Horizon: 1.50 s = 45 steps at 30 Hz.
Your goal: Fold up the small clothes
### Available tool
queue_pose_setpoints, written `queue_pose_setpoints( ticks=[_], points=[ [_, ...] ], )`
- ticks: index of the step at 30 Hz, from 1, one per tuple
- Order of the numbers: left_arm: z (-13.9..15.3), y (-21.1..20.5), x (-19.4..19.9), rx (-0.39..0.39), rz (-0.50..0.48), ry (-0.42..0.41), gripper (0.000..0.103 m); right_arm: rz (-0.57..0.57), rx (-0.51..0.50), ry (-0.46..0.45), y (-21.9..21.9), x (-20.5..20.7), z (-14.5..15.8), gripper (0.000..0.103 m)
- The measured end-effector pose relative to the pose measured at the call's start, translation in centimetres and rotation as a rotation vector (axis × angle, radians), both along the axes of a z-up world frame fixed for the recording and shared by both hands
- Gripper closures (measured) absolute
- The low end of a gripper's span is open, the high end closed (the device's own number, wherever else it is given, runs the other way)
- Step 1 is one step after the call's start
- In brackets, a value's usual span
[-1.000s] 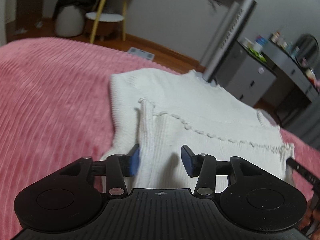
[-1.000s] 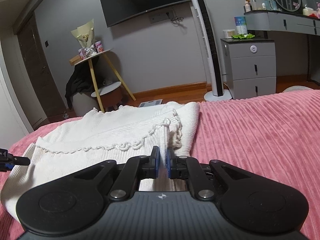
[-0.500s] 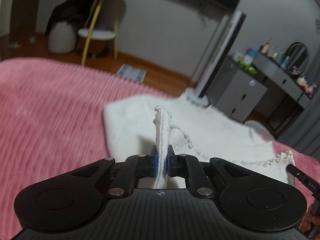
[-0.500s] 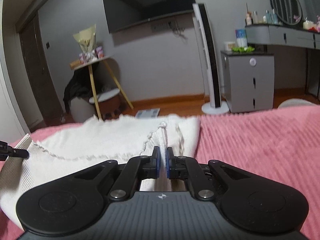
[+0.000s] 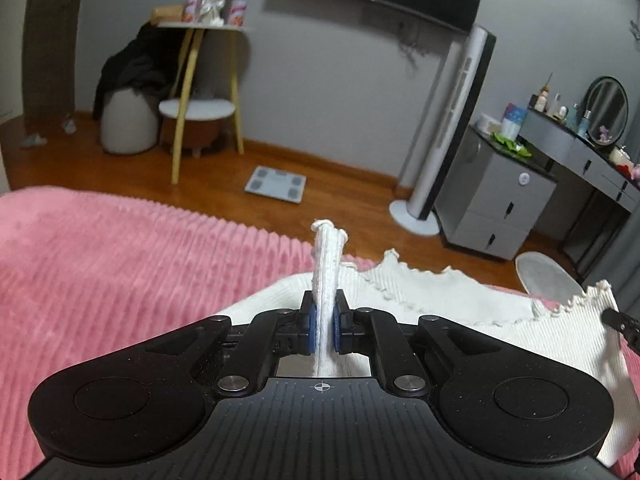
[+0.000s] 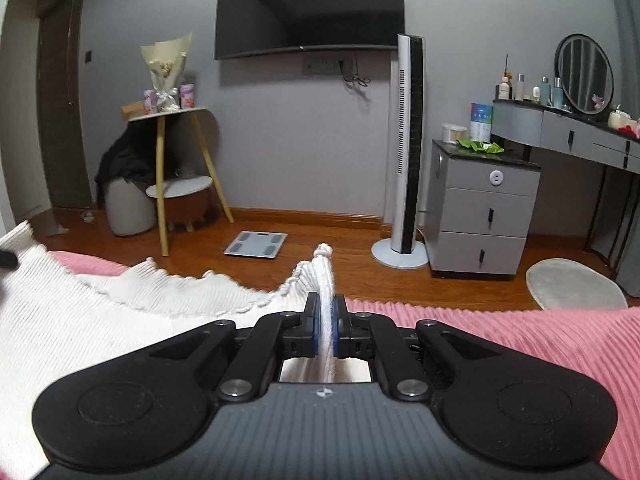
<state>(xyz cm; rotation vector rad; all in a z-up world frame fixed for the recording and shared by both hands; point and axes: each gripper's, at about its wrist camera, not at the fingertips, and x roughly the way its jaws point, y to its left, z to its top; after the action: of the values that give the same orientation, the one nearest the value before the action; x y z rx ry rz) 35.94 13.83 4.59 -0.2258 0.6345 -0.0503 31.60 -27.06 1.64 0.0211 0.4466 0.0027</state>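
Knit top [image 5: 448, 300] stretched between tools, left tool [image 5: 324, 326] and right tool [image 6: 326, 330] each clamping a strap.

From my screens I saw a pink ribbed blanket [image 6: 500, 344] in front. Behind it was a wooden floor [image 6: 340, 256] with a grey bathroom scale [image 6: 256, 245] on it. A tall tower fan [image 6: 407, 148] stood just beside a grey cabinet with 3 drawers [image 6: 484, 212]. A dark television [image 6: 310, 6] hung on the wall, and a bouquet [image 6: 166, 66] stood on a small table [image 6: 168, 114] at the left.
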Motion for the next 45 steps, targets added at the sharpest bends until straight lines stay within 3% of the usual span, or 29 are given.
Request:
queue_pose_setpoints(
  ticks=[4, 7, 14, 22, 25, 26, 27, 28, 30, 33, 35, 37, 41, 45],
  points=[
    [-0.3, -0.3, 1.6, 0.044, 0.005, -0.012, 0.093, 0.012, -0.057, 0.022, 0.9, 2.6, -0.1, 0.098],
    [-0.5, 0.0, 2.4, 0.020, 0.023, -0.032, 0.093, -0.001, -0.093, 0.021, 1.4, 3.7, -0.3, 0.098],
    [-0.4, -0.4, 4.9, 0.099, 0.046, -0.056, 0.093, -0.070, -0.128, 0.026, 1.6, 6.6, -0.8, 0.098],
    [-3.2, -1.5, 6.7, 0.200, 0.086, 0.019, 0.092, -0.095, -0.206, 0.088, 2.5, 9.1, -3.2, 0.098],
    [-3.5, -1.4, 6.7, 0.220, 0.109, 0.036, 0.085, -0.101, -0.245, 0.101, 2.9, 9.2, -3.7, 0.096],
    [-3.4, -1.4, 6.5, 0.226, 0.119, 0.032, 0.078, -0.119, -0.264, 0.102, 3.0, 9.1, -3.8, 0.095],
    [-3.3, -1.3, 6.2, 0.228, 0.129, 0.024, 0.072, -0.136, -0.272, 0.093, 3.0, 8.8, -3.6, 0.089],
    [-3.1, -1.2, 5.9, 0.228, 0.140, 0.020, 0.062, -0.154, -0.268, 0.079, 2.9, 8.3, -3.4, 0.075],
    [-2.8, -1.0, 5.1, 0.225, 0.148, 0.017, 0.059, -0.160, -0.232, 0.051, 2.5, 6.8, -2.8, 0.068],
    [-2.2, -1.0, 3.7, 0.235, 0.159, 0.028, 0.052, -0.152, -0.204, 0.026, 2.3, 3.8, -1.9, 0.067],
    [-1.6, -0.9, 1.2, 0.182, 0.159, 0.013, 0.041, -0.142, -0.161, 0.024, 2.0, 1.3, -1.4, 0.066],
    [-1.3, -0.5, -1.9, 0.112, 0.147, -0.003, 0.033, -0.139, -0.076, 0.025, 1.5, -1.8, -1.2, 0.057],
    [-2.2, -0.6, -7.9, 0.012, 0.148, 0.011, 0.029, -0.170, 0.093, 0.083, -0.4, -6.9, -1.9, 0.053],
    [-4.2, -0.2, -11.5, -0.080, 0.214, 0.051, 0.028, -0.208, 0.273, 0.179, -2.5, -9.0, -3.0, 0.053]
  ],
)
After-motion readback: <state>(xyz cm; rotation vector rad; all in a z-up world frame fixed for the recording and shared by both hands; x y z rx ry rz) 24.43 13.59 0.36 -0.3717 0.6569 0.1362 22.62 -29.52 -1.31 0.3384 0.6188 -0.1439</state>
